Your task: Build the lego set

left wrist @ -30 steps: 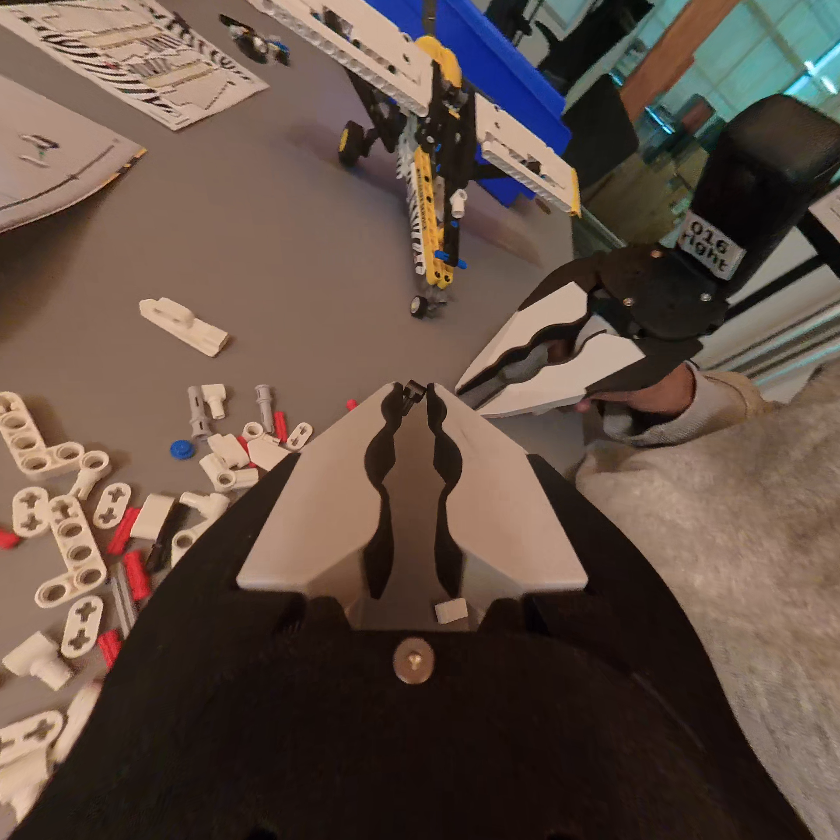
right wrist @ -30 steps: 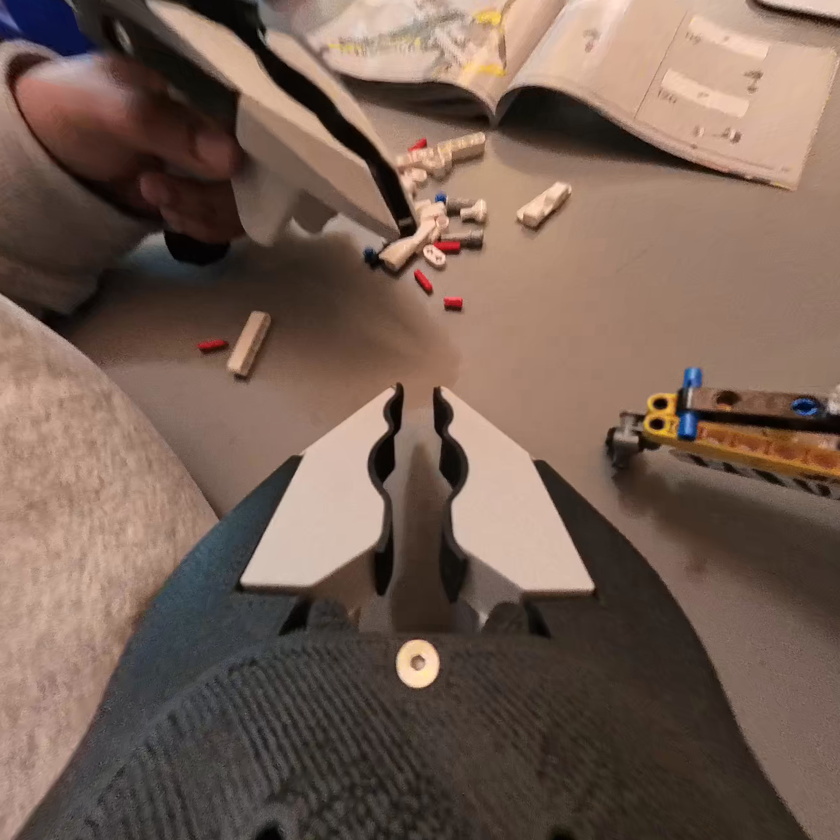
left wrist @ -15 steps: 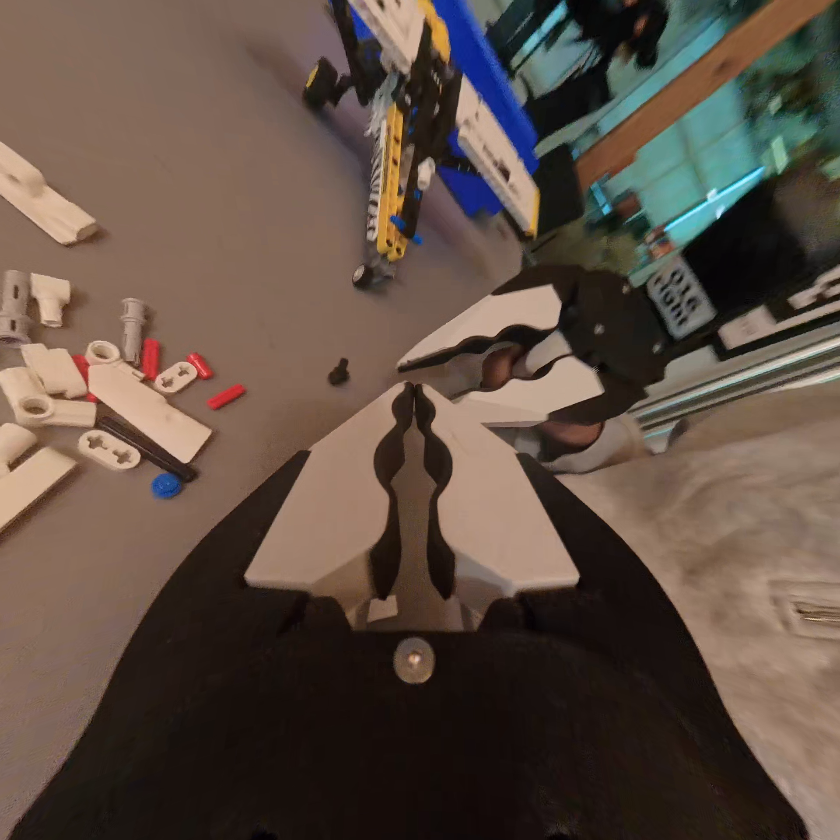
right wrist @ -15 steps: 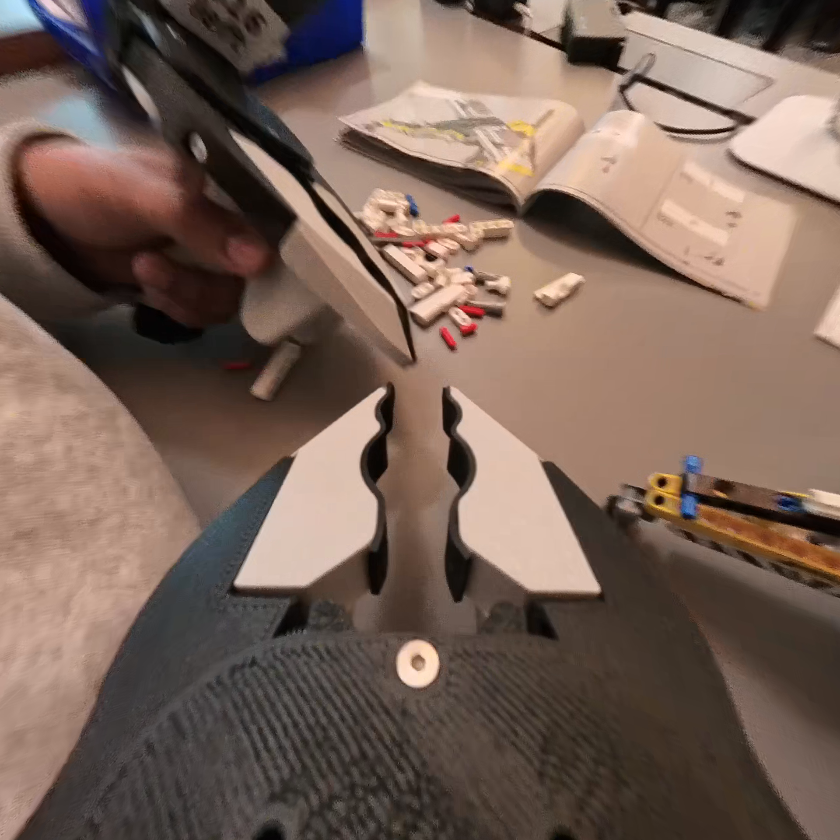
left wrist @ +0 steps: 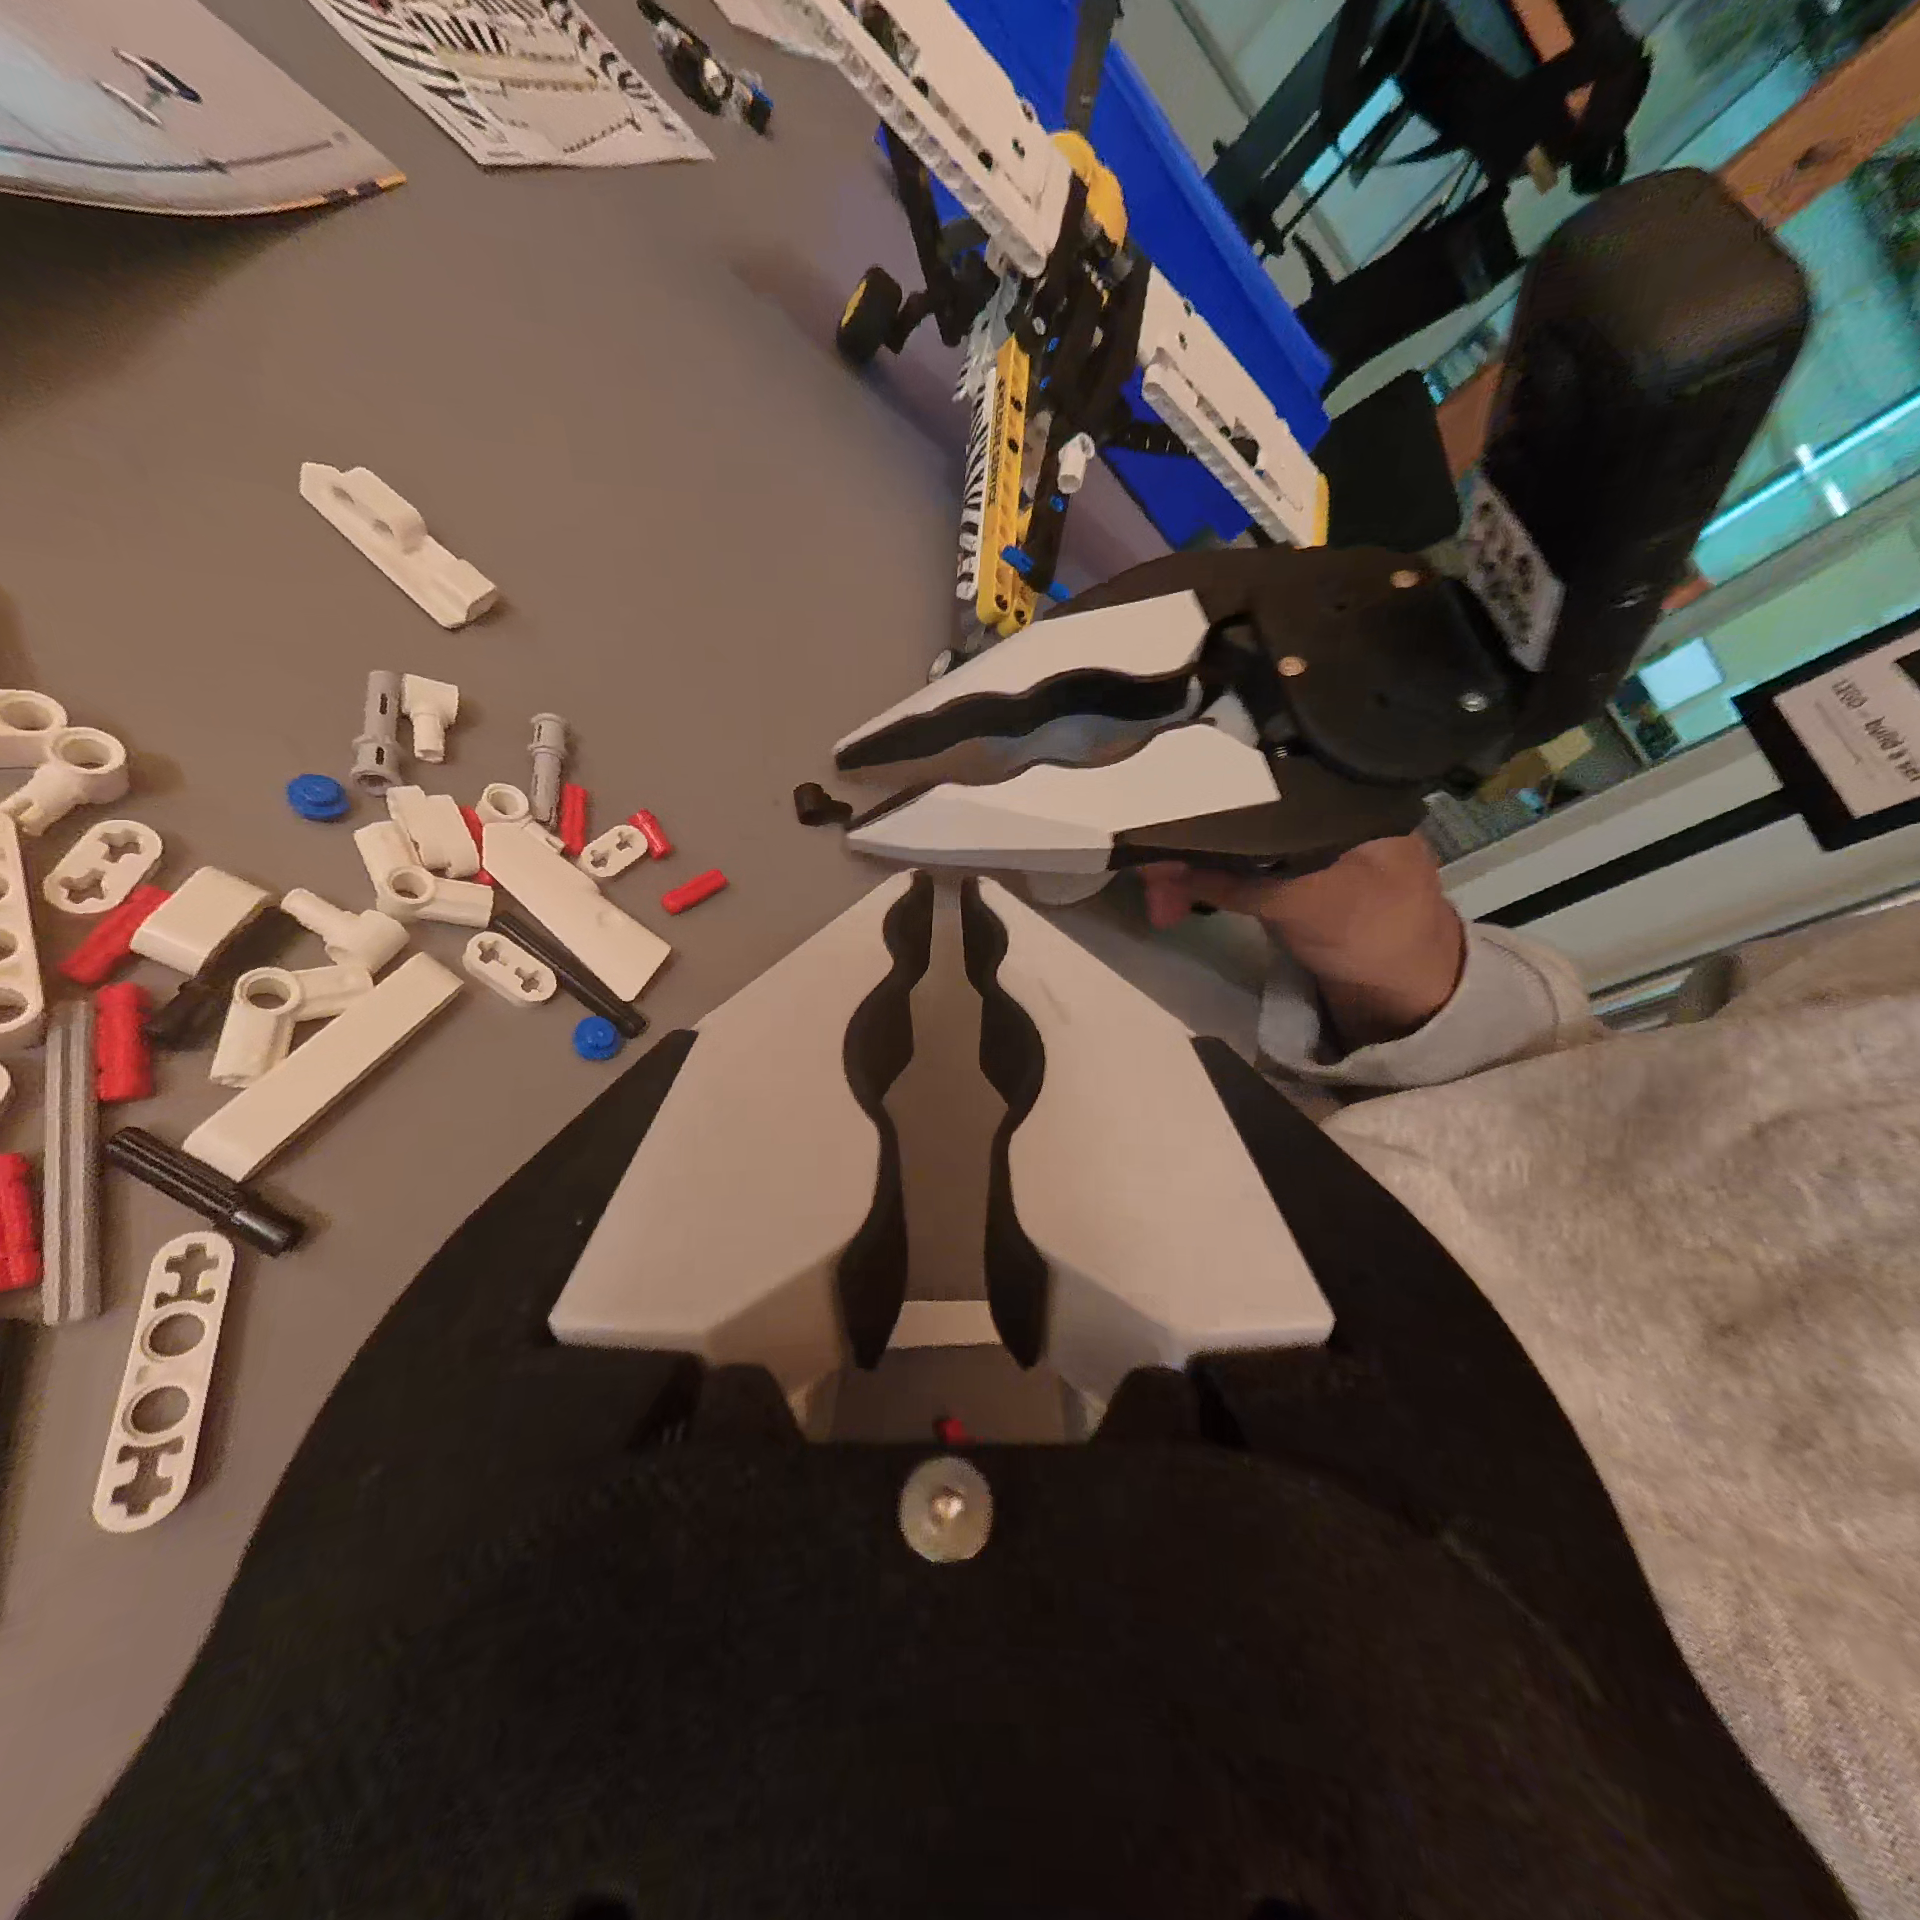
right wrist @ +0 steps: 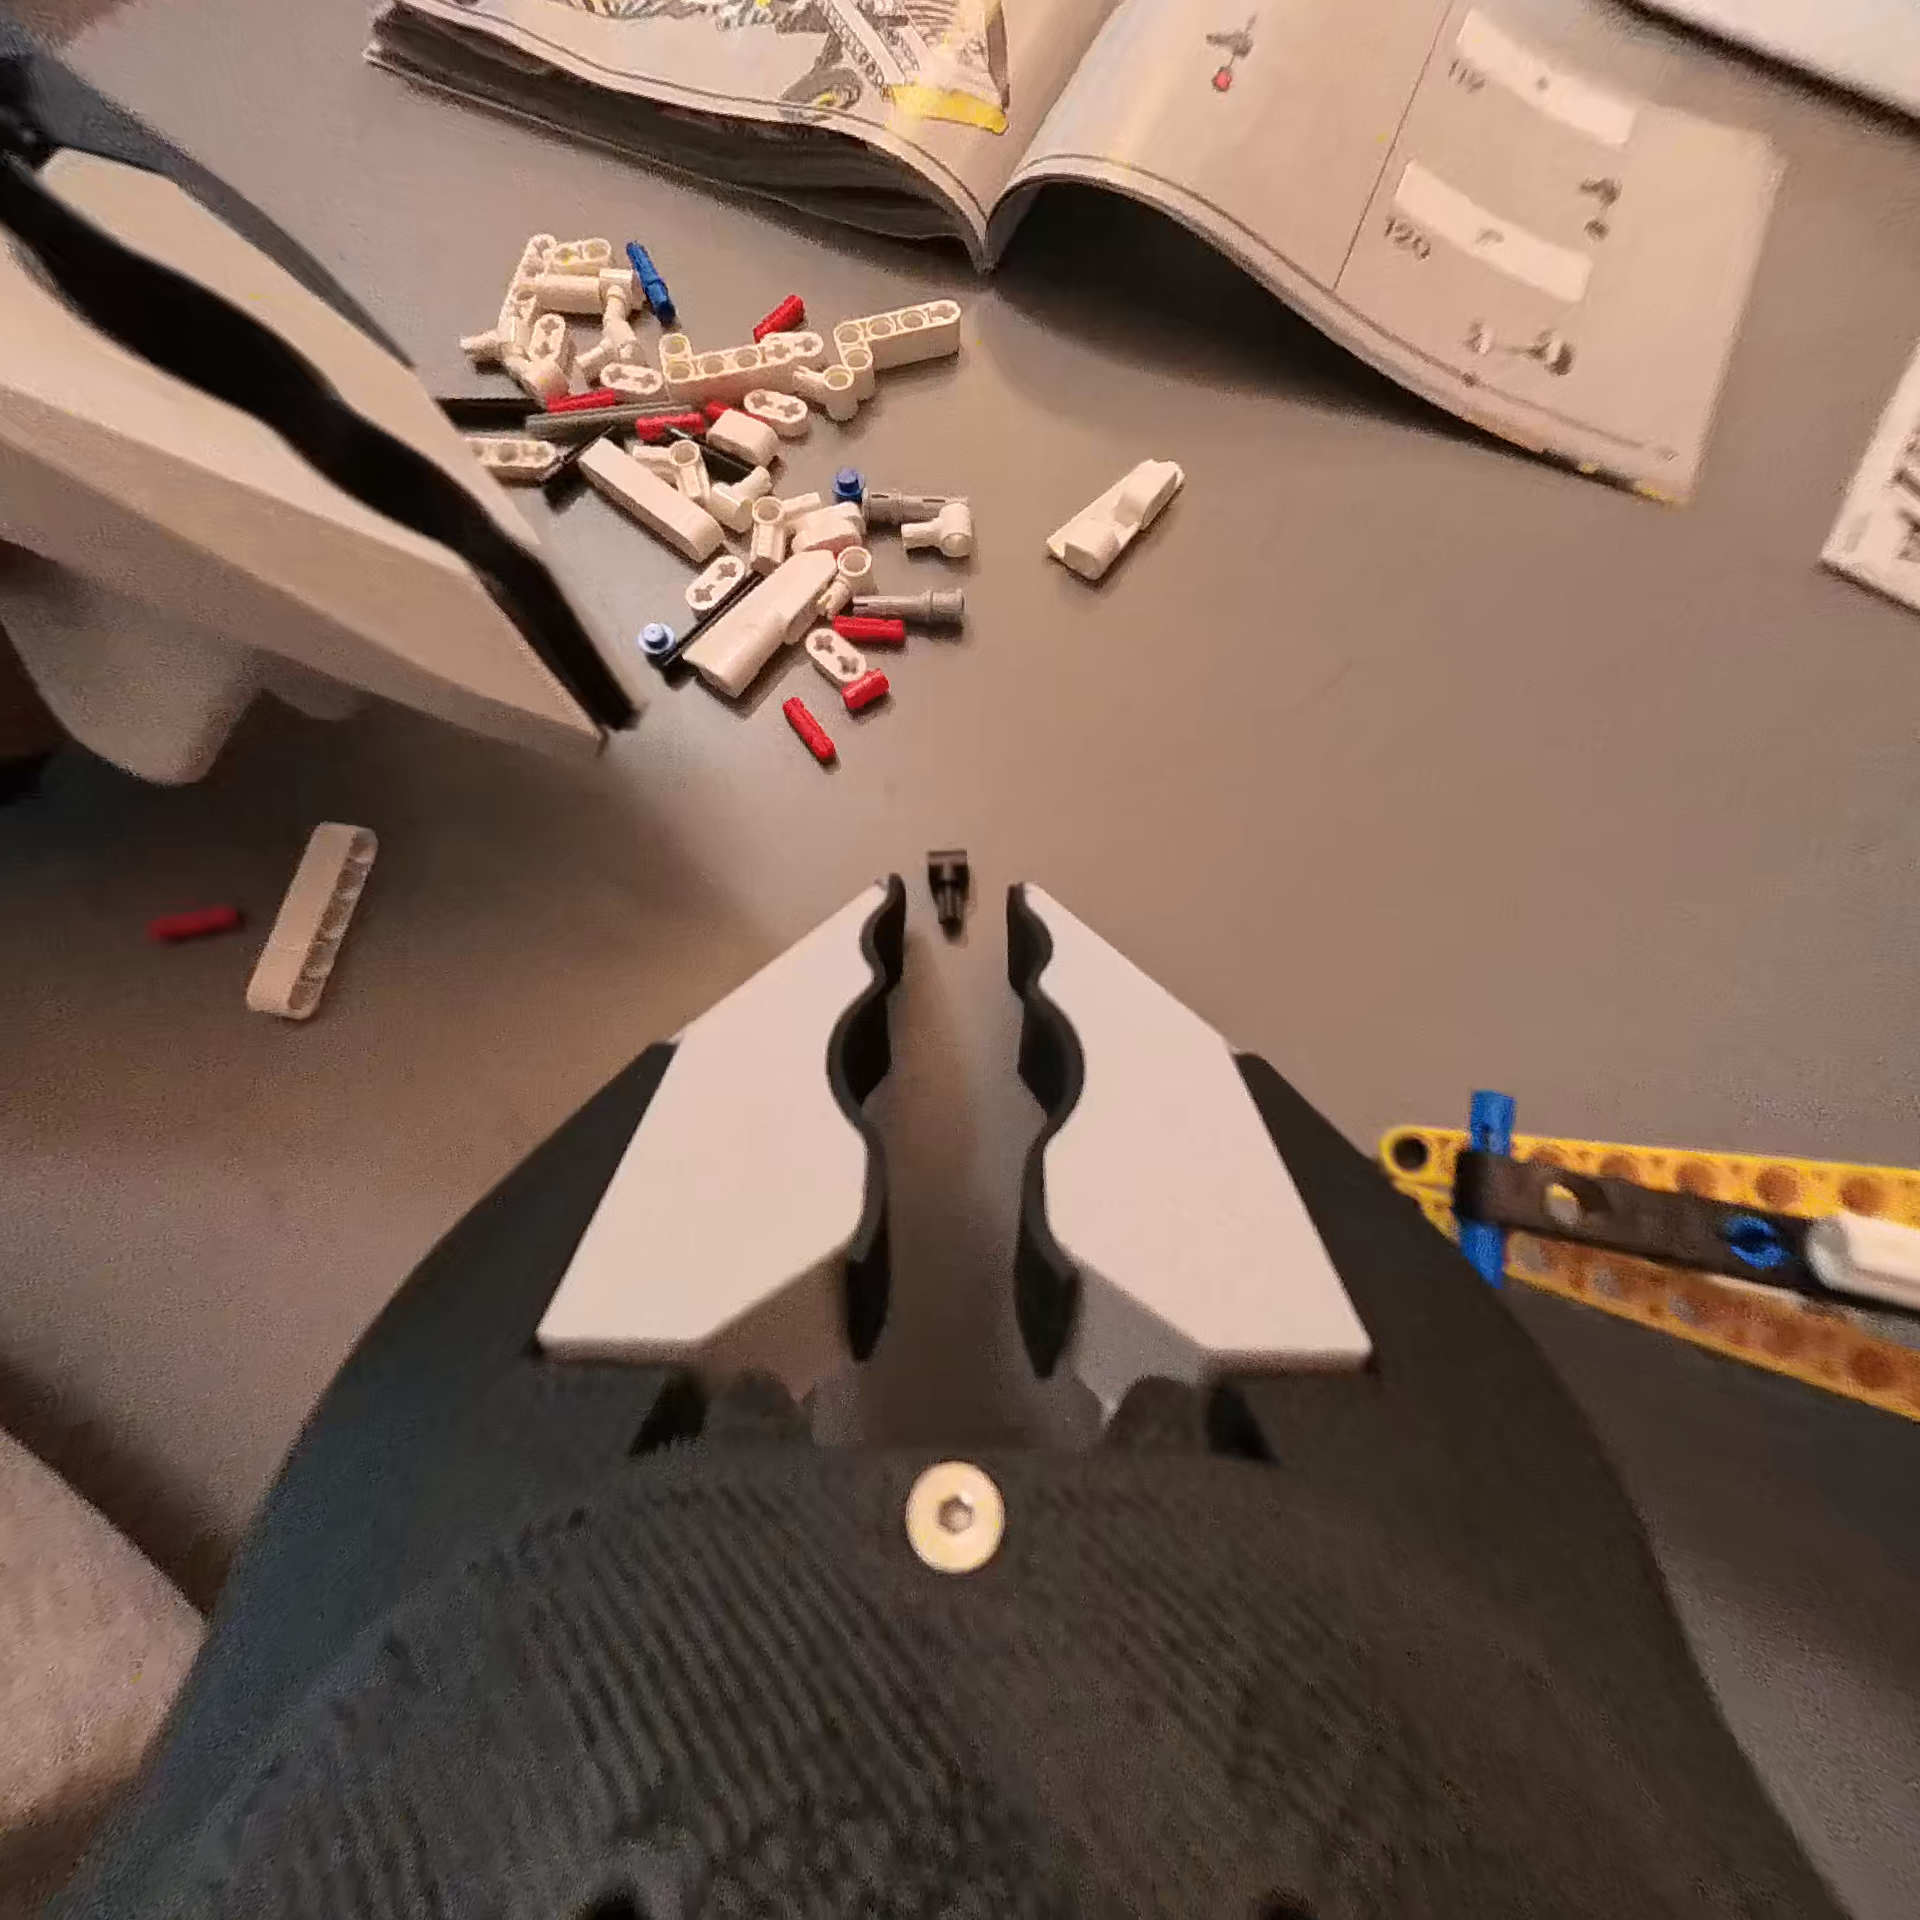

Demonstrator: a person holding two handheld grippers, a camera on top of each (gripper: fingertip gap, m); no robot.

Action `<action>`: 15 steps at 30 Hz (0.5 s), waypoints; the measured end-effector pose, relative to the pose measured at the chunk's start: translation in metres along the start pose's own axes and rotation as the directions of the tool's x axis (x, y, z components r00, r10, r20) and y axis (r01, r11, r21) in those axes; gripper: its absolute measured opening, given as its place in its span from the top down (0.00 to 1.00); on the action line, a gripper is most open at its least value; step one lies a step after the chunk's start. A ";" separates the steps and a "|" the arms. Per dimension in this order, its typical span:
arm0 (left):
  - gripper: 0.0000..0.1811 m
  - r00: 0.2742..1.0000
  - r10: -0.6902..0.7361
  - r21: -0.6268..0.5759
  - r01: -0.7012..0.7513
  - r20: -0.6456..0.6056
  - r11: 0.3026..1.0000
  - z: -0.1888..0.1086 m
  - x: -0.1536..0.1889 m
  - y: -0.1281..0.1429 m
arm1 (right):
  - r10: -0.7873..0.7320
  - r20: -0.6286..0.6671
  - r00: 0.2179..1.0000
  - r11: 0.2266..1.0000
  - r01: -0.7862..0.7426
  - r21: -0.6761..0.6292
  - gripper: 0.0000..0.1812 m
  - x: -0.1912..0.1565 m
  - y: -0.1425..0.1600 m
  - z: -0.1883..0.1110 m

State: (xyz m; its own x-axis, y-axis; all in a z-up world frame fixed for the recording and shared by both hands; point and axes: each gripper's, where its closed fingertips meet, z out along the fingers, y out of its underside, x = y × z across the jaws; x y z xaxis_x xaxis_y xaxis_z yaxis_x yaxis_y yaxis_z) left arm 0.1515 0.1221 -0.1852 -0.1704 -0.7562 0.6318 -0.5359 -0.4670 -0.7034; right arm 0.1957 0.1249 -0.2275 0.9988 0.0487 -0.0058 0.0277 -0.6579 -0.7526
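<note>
The right gripper (right wrist: 954,896) hangs low over the grey table (right wrist: 1351,790), its 2 fingers parted by a clear gap and holding nothing. A small black pin (right wrist: 947,879) lies on the table just ahead of that gap, in line with it and apart from both fingertips. From the left wrist view the same black pin (left wrist: 818,803) sits right at the tips of the right gripper (left wrist: 847,792).

The left gripper (left wrist: 938,885) hovers close beside the right one, its fingers drawn nearly together with only a narrow slit between the tips, and nothing is gripped in them.

To the left spreads a pile of loose pieces (left wrist: 343,935), white beams and connectors mixed with red, blue, grey and black pins. The half-built model (left wrist: 1023,343), yellow, white and black, stands farther back on the table, near a blue bin (left wrist: 1195,281). An open instruction booklet (right wrist: 1195,177) lies beyond the pile.
</note>
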 end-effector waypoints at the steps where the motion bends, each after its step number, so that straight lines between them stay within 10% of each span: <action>1: 0.98 1.000 -0.006 0.009 0.006 -0.006 1.000 -0.001 0.000 -0.001 | 0.010 0.006 1.000 1.000 -0.010 -0.008 0.90 0.000 0.001 0.003; 8: 0.91 0.996 -0.082 0.081 0.086 -0.047 0.993 -0.004 -0.001 -0.007 | -0.095 -0.015 0.995 0.990 0.096 0.107 0.97 -0.011 -0.019 -0.004; 15: 0.86 0.886 -0.257 0.262 0.372 -0.385 0.890 -0.014 0.028 -0.044 | -0.362 -0.289 0.886 0.781 0.458 0.424 0.97 -0.039 -0.080 -0.057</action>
State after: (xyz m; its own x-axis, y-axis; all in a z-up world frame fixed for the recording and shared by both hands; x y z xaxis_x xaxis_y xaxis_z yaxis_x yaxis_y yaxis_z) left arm 0.1582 0.1279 -0.1320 -0.3321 -0.3736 0.8661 -0.3235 -0.8174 -0.4767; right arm 0.1568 0.1325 -0.1296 0.8866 0.0644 0.4580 0.4619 -0.1727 -0.8700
